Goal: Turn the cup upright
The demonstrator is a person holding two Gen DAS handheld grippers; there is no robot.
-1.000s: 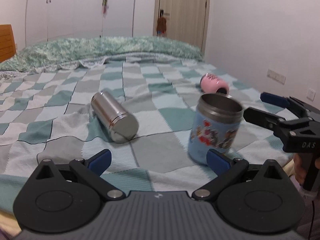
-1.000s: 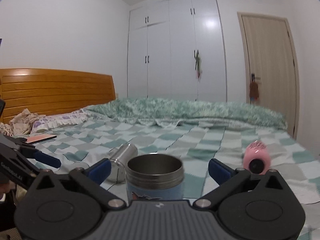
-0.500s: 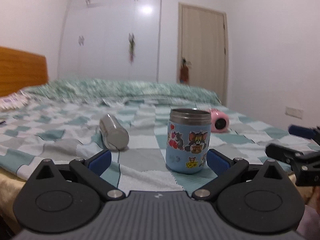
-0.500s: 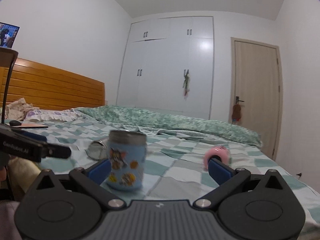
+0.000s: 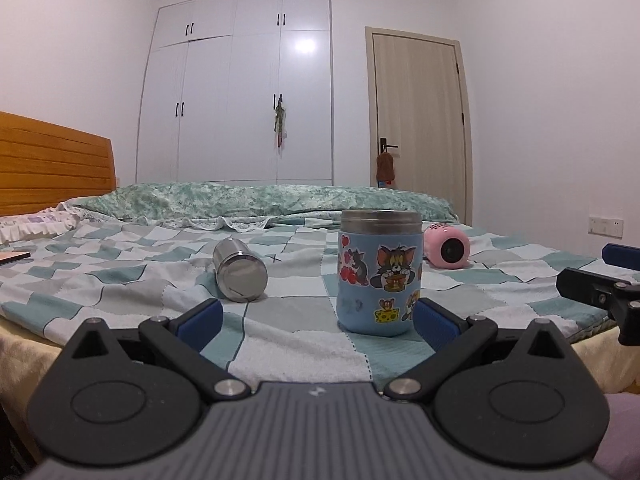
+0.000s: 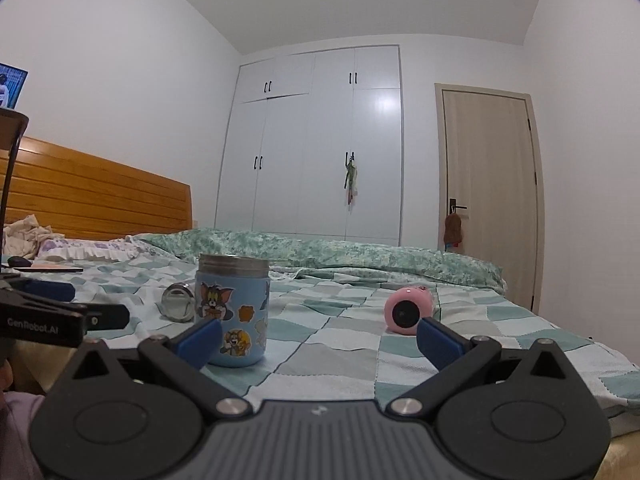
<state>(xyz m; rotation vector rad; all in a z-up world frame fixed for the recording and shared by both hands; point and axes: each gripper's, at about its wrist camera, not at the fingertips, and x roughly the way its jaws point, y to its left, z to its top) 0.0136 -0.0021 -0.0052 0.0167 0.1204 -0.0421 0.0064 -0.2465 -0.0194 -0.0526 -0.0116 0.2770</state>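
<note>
A blue cartoon-sticker cup with a steel rim stands upright on the checked bedspread; it also shows in the right wrist view. My left gripper is open and empty, low at the bed's near edge, with the cup just beyond its right finger. My right gripper is open and empty, with the cup beyond its left finger. A steel cup and a pink cup lie on their sides farther back.
The other gripper shows at each view's edge: the right one and the left one. A wooden headboard, pillows and a folded green quilt lie at the back. A wardrobe and a door stand behind the bed.
Both grippers have dropped low and pulled back from the blue cup toward the bed's near edge. The cup stands free and upright. The right gripper has shifted to the right of it.
</note>
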